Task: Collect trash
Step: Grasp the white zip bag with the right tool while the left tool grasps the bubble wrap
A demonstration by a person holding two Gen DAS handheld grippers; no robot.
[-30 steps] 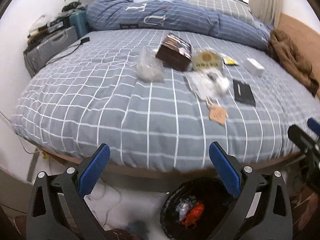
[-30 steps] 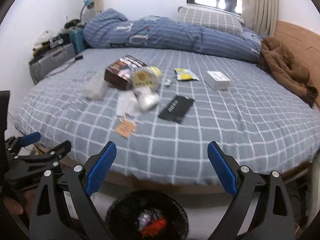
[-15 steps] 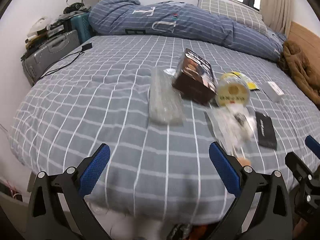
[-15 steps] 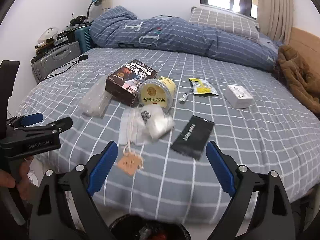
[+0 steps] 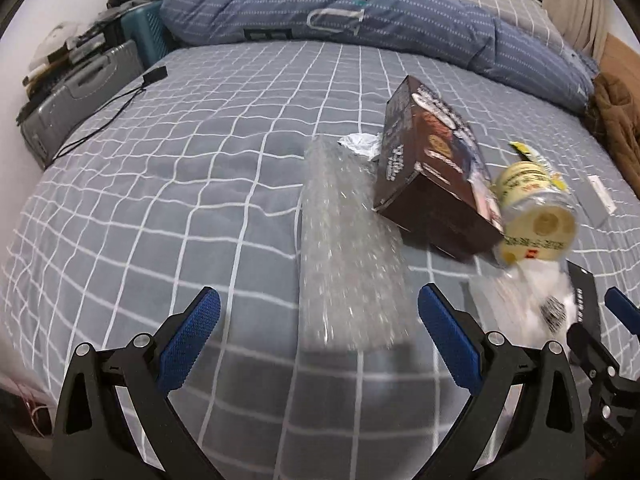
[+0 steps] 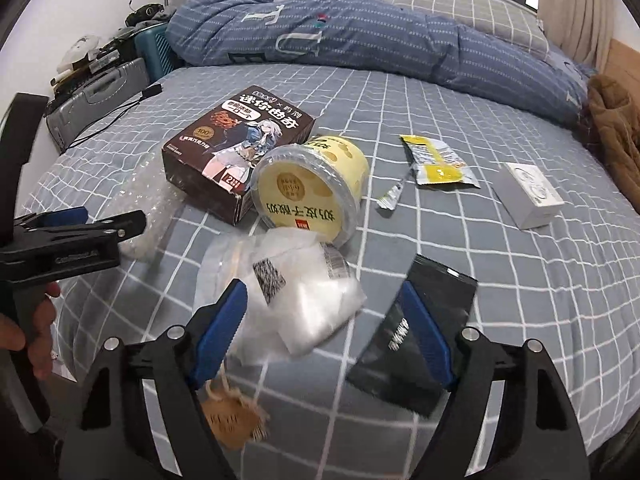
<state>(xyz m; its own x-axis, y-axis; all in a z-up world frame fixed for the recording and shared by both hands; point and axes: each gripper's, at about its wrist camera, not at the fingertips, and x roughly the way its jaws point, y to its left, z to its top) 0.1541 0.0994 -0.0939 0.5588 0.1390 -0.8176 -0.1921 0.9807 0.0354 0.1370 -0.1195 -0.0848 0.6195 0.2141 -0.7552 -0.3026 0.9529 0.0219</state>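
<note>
R gripper (image 6: 320,328) jaws apart, just been closing, clear plastic bag (image 6: 304,300) between them, not pinched. L gripper (image 5: 318,340) wide open, empty, over bubble wrap (image 5: 344,252). Beyond on bed (image 6: 520,300): brown cookie box (image 6: 240,148), yellow tub (image 6: 312,188), yellow wrapper (image 6: 438,160).

Bed sheet (image 6: 500,300): grey with white grid lines. Rolled duvet (image 6: 360,40): darker blue, fine dotted white stripes, pale letter shapes. Pillow (image 6: 460,4): grey-and-white check. Cardboard snack box (image 6: 236,148): dark brown, white lettering, cartoon figure print. Round tub (image 6: 312,188): pale yellow with darker yellow spots, small red mark on lid. Clear plastic bag (image 6: 304,292): translucent white, black code label. Flat foil pouch (image 6: 412,332): black, white lettering. Torn sachet (image 6: 436,160): yellow and silver. Small carton (image 6: 528,192): white and grey. Paper tag (image 6: 232,420): tan. Bubble wrap sheet (image 5: 348,256): clear. Crumpled garment (image 6: 616,132): brown. Gripper pads (image 6: 222,332): blue, black frames
</note>
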